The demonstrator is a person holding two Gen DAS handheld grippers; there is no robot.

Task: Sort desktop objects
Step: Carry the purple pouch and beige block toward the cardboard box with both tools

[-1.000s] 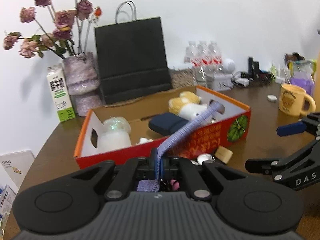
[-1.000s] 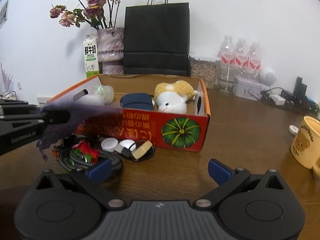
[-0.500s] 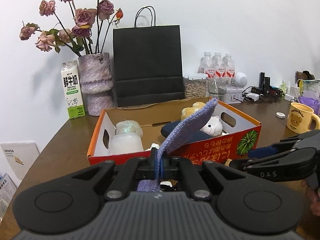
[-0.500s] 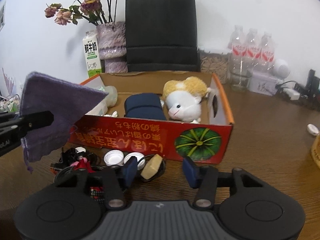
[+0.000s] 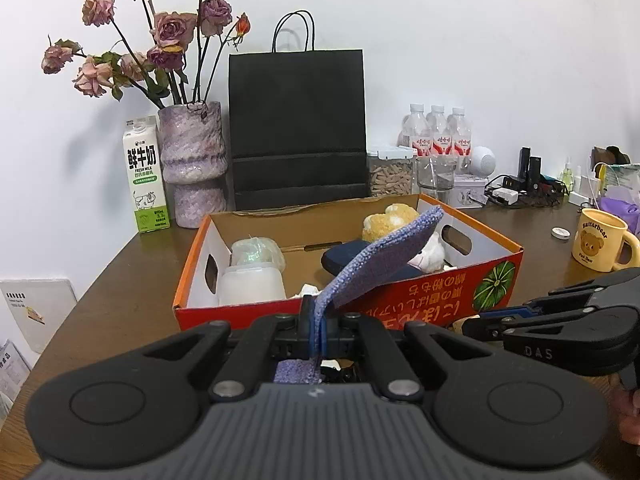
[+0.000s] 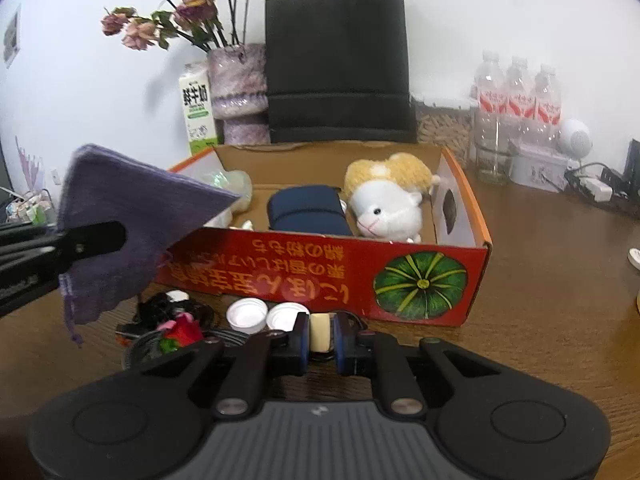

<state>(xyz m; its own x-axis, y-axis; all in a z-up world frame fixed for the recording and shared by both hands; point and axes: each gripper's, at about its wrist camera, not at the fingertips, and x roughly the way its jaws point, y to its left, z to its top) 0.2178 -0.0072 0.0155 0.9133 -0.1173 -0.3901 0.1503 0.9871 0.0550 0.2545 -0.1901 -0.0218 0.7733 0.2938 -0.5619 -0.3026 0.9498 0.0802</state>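
My left gripper [image 5: 316, 330] is shut on a purple cloth pouch [image 5: 384, 256], held up in front of the red cardboard box [image 5: 496, 280]; the pouch also shows in the right wrist view [image 6: 136, 216]. My right gripper [image 6: 321, 334] is shut on a small cream block [image 6: 320, 330] lying on the table in front of the box [image 6: 420, 280]. The box holds a plush toy [image 6: 392, 200], a navy case [image 6: 308, 210] and a white container [image 5: 252, 282].
Two white bottle caps [image 6: 266, 314], a red flower trinket [image 6: 182, 330] and black cables lie before the box. Behind stand a black paper bag [image 5: 298, 128], vase [image 5: 194, 164], milk carton [image 5: 145, 176] and water bottles [image 5: 438, 132]. A yellow mug [image 5: 598, 246] is at right.
My left gripper has lifted the pouch higher in front of the box. My right gripper has moved forward and closed on the cream block.
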